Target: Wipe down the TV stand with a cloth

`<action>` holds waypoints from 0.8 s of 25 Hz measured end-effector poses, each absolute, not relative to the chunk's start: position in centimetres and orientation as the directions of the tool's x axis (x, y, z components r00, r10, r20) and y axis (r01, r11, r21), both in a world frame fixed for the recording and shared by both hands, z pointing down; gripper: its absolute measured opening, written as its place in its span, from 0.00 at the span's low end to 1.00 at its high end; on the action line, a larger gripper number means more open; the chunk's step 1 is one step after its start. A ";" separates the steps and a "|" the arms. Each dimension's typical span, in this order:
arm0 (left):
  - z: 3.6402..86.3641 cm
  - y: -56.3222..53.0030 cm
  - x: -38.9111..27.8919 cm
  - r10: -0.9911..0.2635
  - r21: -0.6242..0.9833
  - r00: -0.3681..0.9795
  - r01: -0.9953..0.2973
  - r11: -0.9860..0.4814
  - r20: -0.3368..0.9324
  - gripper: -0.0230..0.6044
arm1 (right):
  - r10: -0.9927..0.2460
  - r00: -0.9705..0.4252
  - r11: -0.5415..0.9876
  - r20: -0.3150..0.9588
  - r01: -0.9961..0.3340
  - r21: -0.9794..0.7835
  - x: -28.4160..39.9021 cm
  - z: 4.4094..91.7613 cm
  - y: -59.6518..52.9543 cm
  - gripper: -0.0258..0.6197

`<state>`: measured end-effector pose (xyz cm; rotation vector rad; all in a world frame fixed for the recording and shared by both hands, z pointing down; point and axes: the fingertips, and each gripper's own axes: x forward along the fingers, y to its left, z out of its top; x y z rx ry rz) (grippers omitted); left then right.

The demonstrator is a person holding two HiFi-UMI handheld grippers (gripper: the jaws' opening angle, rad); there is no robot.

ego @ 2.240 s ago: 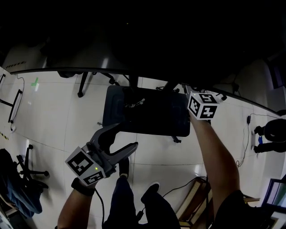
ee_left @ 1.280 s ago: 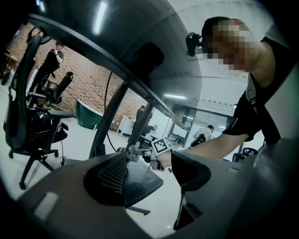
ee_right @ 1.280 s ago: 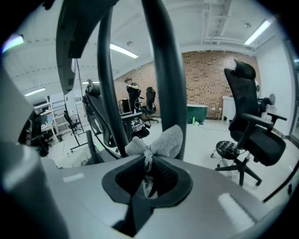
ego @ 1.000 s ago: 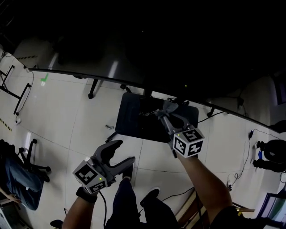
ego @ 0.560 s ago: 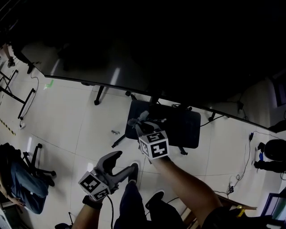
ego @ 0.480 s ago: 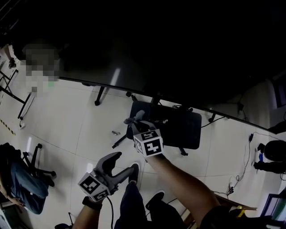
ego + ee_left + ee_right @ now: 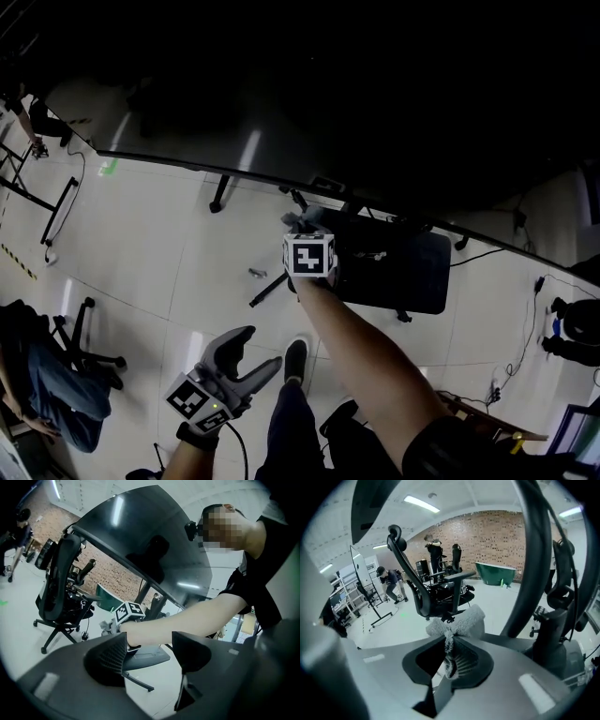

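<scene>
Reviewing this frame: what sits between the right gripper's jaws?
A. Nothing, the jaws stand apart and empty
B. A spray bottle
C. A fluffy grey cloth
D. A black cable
C: in the right gripper view, the right gripper has its jaws pressed together on a fluffy grey cloth, which bunches out beyond the tips.

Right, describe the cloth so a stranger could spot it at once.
Under the big dark screen, a flat black base lies on the white floor. At its left end the right gripper pinches the cloth: pale, fluffy, the only soft thing there.
</scene>
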<state>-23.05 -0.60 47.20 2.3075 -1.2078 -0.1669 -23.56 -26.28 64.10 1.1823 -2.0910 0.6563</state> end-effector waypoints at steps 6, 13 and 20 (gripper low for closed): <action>48.7 -1.6 -24.0 -0.782 0.508 0.609 -0.719 -0.474 0.132 0.56 | -0.586 -0.351 0.454 0.730 -0.889 -0.063 -23.6 67.0 -29.1 0.10; 49.3 -2.1 -22.6 -0.768 0.512 0.626 -0.707 -0.488 0.133 0.56 | -0.510 -0.359 0.480 0.782 -0.873 -0.087 -23.0 70.9 -26.8 0.10; 49.3 -1.6 -21.6 -0.772 0.507 0.621 -0.714 -0.483 0.140 0.56 | -0.438 -0.415 0.601 0.798 -0.795 -0.084 -23.1 71.7 -21.0 0.10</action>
